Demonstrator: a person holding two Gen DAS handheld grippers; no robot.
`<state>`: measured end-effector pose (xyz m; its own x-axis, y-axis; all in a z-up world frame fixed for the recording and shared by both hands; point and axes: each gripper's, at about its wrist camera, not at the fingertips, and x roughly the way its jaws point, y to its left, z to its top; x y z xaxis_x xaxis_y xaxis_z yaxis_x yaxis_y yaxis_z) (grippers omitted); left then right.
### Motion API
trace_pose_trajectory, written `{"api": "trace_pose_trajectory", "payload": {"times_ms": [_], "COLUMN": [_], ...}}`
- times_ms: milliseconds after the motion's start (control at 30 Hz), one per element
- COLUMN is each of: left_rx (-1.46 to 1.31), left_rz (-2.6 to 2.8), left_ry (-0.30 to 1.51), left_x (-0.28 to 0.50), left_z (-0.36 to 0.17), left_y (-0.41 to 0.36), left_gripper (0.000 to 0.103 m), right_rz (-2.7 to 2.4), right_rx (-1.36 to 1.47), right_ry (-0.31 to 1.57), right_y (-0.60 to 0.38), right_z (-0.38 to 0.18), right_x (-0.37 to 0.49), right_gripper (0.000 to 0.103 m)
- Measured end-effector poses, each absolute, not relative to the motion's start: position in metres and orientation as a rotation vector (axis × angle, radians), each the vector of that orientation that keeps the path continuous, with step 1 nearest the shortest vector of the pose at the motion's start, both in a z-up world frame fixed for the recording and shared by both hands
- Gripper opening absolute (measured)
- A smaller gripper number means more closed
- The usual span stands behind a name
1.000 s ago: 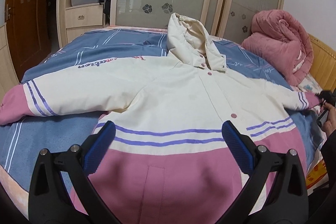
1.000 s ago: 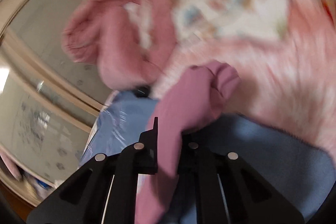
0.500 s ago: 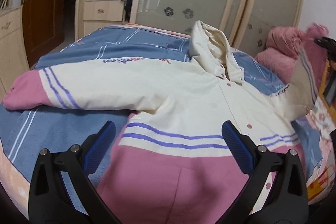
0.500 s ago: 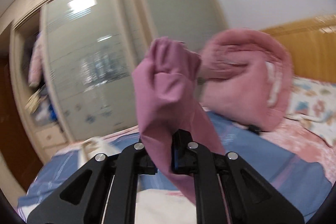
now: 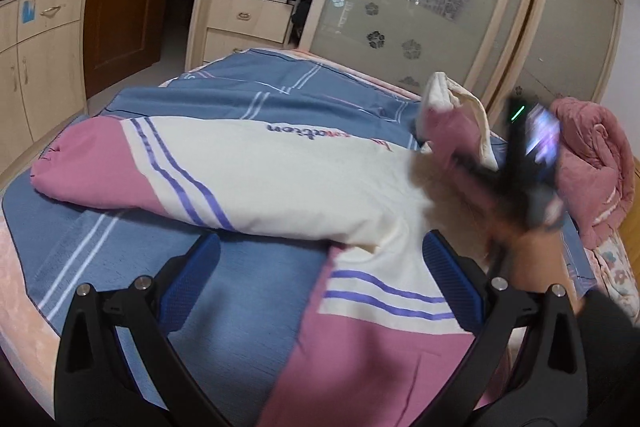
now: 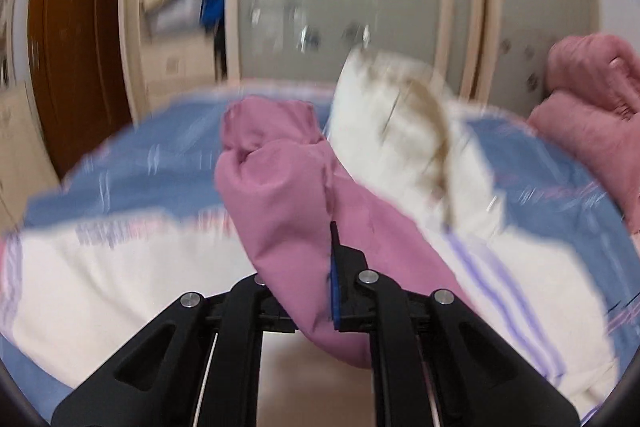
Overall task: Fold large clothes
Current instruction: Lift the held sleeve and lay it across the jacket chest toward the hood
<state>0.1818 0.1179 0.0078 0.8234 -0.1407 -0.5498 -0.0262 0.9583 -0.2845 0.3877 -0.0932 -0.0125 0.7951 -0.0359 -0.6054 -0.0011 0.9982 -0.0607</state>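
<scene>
Since a second ago the right sleeve has come off the far edge of the bed [image 5: 256, 83] and swung inward: the right hand-held gripper [image 6: 320, 291] now carries its pink cuff [image 6: 276, 195] over the chest of the jacket [image 5: 280, 171], just short of the hood [image 6: 400, 115]. Its jaws are pinched tight on that cuff fabric. It's pretty motion-blurred, so I can't say if the cuff is touching the body panel yet.

The left hand-held gripper [image 5: 320, 267] is spread wide with nothing in it, hovering low over the hem and the bare blue sheet beside it.

What matters next, I reckon: the other sleeve [image 5: 168, 167] lies stretched out flat ahead and to the left of the left hand-held gripper, its long axis running sideways, pink cuff end farthest left. That puts it clearly on the left hand's side; the right one is busy and well apart from it.
</scene>
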Motion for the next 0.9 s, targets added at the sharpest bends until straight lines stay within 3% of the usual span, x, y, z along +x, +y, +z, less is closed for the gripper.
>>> {"api": "trace_pose_trajectory", "payload": {"times_ms": [100,233,333,533,800,833,867,900], "left_rx": [-0.304,-0.309,-0.314,-0.317,-0.299,-0.301,-0.302,-0.302], "left_rz": [-0.057,-0.05,-0.045,-0.048,-0.049,-0.047,-0.042,-0.038], "left_ry": [0.602,0.6,0.598,0.594,0.597,0.597,0.599,0.604], "left_x": [0.181,0.181,0.182,0.181,0.183,0.184,0.185,0.186], "left_z": [0.008,0.009,0.009,0.011,0.01,0.01,0.009,0.008], "left_y": [0.126,0.131,0.132,0.131,0.123,0.124,0.124,0.125], "left_gripper": [0.101,0.101,0.101,0.101,0.101,0.101,0.101,0.101], "right_rz": [-0.002,0.079,0.098,0.058,0.038,-0.001,-0.021,-0.039], "right_rx": [-0.097,-0.101,-0.102,-0.08,-0.142,-0.157,-0.168,-0.176], "right_ry": [0.689,0.715,0.724,0.664,0.758,0.786,0.822,0.86], "right_y": [-0.077,-0.065,-0.061,-0.074,-0.052,-0.05,-0.049,-0.049], "right_z": [-0.035,-0.039,-0.036,-0.024,-0.034,-0.038,-0.043,-0.05], "right_x": [0.386,0.377,0.372,0.351,0.389,0.398,0.407,0.415], "right_gripper": [0.021,0.069,0.089,0.095,0.093,0.081,0.06,0.052]}}
